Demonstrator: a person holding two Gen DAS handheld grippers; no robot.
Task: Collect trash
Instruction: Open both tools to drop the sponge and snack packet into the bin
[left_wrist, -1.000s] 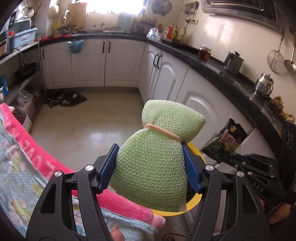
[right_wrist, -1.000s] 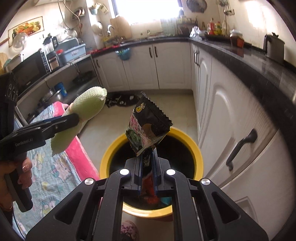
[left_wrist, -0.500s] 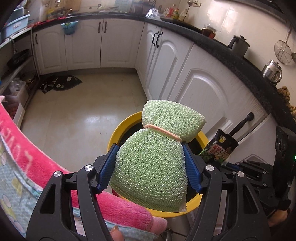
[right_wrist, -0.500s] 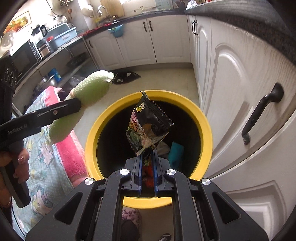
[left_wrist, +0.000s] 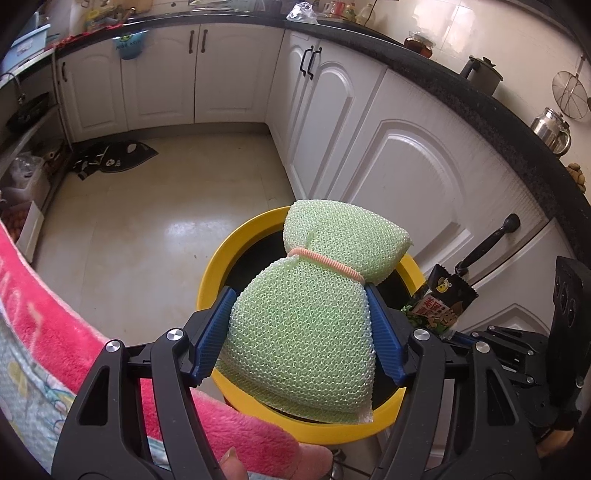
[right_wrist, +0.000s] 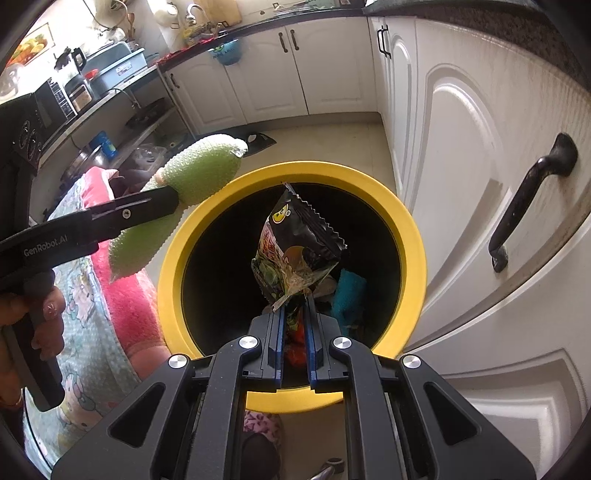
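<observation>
My left gripper (left_wrist: 299, 321) is shut on a green mesh sponge (left_wrist: 306, 317) tied with an orange band, held over the near rim of a yellow-rimmed black trash bin (left_wrist: 229, 258). My right gripper (right_wrist: 294, 317) is shut on a dark snack wrapper (right_wrist: 295, 251) and holds it above the bin's (right_wrist: 402, 221) opening. The wrapper (left_wrist: 443, 299) also shows in the left wrist view at the bin's right side. The sponge (right_wrist: 184, 195) and the left gripper (right_wrist: 147, 206) show in the right wrist view over the bin's left rim. Some trash, including a teal item (right_wrist: 347, 291), lies inside the bin.
White cabinet doors (right_wrist: 480, 147) with a black handle (right_wrist: 528, 199) stand close on the bin's right. A pink-edged patterned cloth (left_wrist: 55, 325) covers a surface to the left. A black countertop (left_wrist: 480, 107) holds kettles and jars. A dark mat (left_wrist: 110, 158) lies on the tiled floor.
Both grippers have tilted down and moved closer to the bin, so its opening now sits under the wrapper and the sponge. Both grips are unchanged.
</observation>
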